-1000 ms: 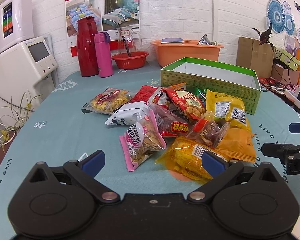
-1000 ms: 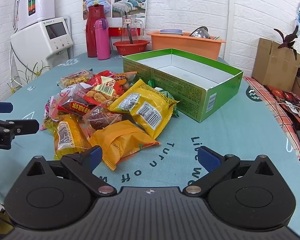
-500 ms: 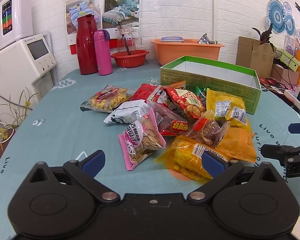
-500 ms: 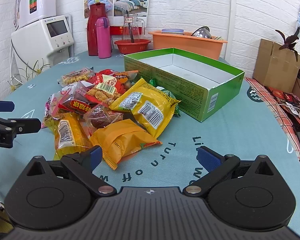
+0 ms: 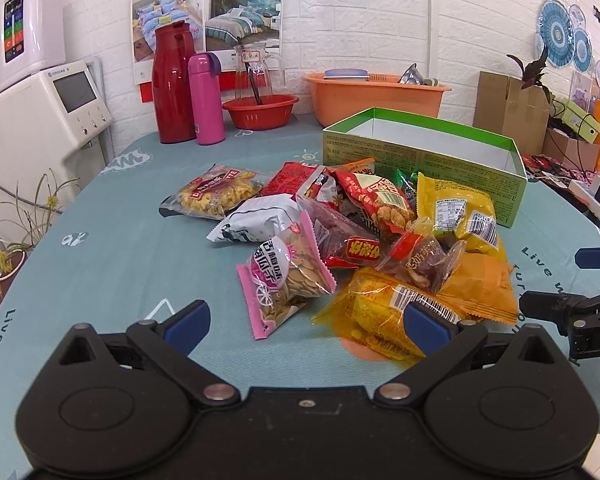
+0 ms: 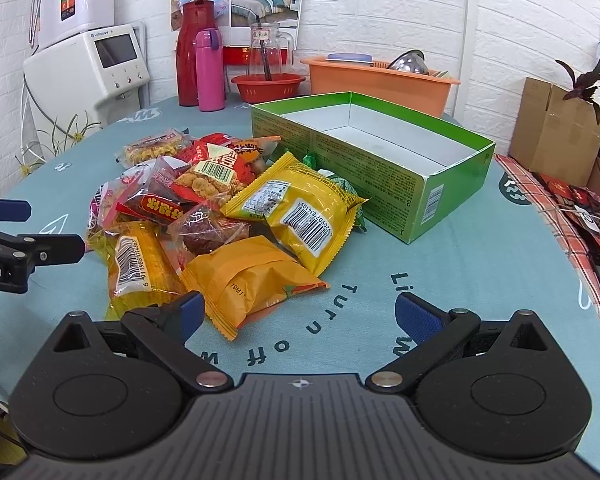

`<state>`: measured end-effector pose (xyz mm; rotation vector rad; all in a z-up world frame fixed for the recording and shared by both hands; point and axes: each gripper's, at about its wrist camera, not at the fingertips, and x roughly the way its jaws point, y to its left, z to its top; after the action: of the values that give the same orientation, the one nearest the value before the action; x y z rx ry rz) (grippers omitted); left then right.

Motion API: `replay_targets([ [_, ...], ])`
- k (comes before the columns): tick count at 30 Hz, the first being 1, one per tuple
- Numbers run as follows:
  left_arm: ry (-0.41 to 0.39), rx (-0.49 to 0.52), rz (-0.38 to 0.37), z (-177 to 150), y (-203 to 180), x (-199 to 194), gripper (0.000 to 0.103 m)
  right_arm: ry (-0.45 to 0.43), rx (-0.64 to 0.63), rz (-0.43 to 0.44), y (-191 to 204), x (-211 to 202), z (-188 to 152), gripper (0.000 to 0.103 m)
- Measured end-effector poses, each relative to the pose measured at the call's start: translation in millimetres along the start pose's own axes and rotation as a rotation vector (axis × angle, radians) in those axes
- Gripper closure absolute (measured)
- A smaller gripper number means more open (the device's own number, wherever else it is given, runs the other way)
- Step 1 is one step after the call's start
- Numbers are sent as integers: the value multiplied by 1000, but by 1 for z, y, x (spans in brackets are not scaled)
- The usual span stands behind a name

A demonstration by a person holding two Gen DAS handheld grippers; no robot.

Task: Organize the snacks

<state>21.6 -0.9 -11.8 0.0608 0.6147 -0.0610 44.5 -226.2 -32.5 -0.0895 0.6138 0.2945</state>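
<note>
Both tools are spread wide and carry nothing: left gripper (image 5: 305, 320), right gripper (image 6: 300, 314). The snack pile (image 6: 220, 216) lies mid-table, touching the empty green box (image 6: 379, 152) behind it. Take the near-edge orange packet (image 6: 248, 276) first, pinching one sealed end.

The middle of the table (image 6: 479, 280) is being blocked by a pile of snack packets (image 6: 236, 216). Just behind it on the right, the green box (image 6: 379, 160) is standing open on top, nothing inside. Bare cloth is being left free on the near right and on the left side (image 5: 112, 248). The far edge is being crowded by flasks (image 5: 188, 88) and basins (image 5: 371, 96).
</note>
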Motion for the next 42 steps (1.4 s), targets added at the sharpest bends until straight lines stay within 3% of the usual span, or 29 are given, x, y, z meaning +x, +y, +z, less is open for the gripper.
replay_targets([
  [11, -2, -16, -51, 1, 1, 2, 0, -19, 4, 2, -1, 3, 0, 0],
  [14, 11, -40, -99, 2, 4, 4, 0, -79, 20, 21, -3, 1, -1, 0],
  [18, 58, -111, -220, 2, 12, 12, 0, -182, 14, 34, -2, -2, -3, 0],
  [24, 98, -229, -348, 5, 25, 20, 0, -175, -135, 196, 19, -4, -7, 0],
  [30, 169, -301, -458, 4, 27, 32, 0, -154, -187, 315, 47, 9, -7, 0],
  [34, 188, -325, -459, 3, 29, 42, 0, -104, -197, 362, 55, 25, -4, 0],
  [36, 187, -330, -449, 6, 29, 47, 0, -79, -194, 381, 56, 34, -2, 8],
  [42, 195, -312, -446, 7, 25, 66, 1, -25, -194, 405, 63, 47, -4, 6],
])
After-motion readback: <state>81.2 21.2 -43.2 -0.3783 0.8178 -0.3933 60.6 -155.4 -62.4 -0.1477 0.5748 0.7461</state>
